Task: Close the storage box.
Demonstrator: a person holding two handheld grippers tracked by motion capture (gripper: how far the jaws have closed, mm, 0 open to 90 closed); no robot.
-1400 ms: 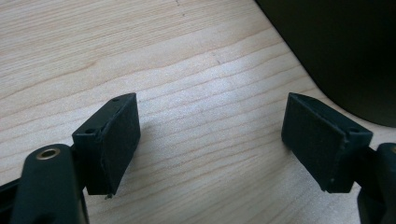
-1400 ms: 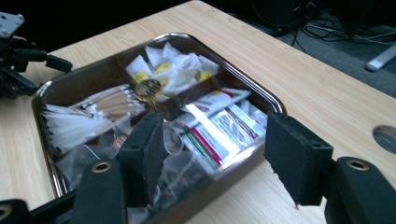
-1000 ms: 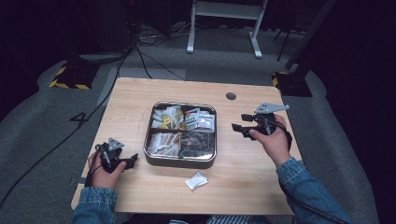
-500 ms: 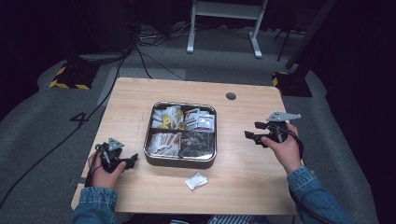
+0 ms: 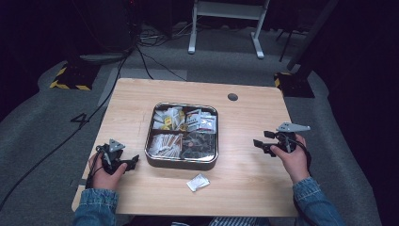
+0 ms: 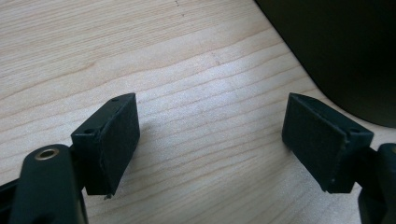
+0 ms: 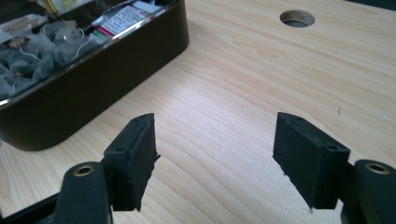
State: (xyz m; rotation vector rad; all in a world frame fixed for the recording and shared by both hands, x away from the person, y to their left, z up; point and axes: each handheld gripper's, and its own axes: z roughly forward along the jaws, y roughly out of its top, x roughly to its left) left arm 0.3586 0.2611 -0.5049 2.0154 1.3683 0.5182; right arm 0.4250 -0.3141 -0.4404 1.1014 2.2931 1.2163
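Note:
A square metal tin (image 5: 182,163) sits mid-table, divided into compartments full of tea bags and sachets (image 5: 183,118). A single white sachet (image 5: 198,181) lies on the wood just in front of the tin. My left gripper (image 5: 133,161) rests low at the tin's left side, open and empty, its pads (image 6: 109,140) spread over bare wood. My right gripper (image 5: 259,143) hovers to the tin's right, jaws apart with nothing between them; in the right gripper view the tin's dark wall (image 7: 88,93) stands to the left of the pads (image 7: 135,156).
The wooden table (image 5: 249,179) has a round cable hole (image 5: 232,97) at the back right. Cables and a white stand base (image 5: 226,28) lie on the grey floor beyond. Bare wood stretches on both sides of the tin.
My right gripper has drawn back from the tin, moving right and toward the near edge. The left gripper has stayed put.

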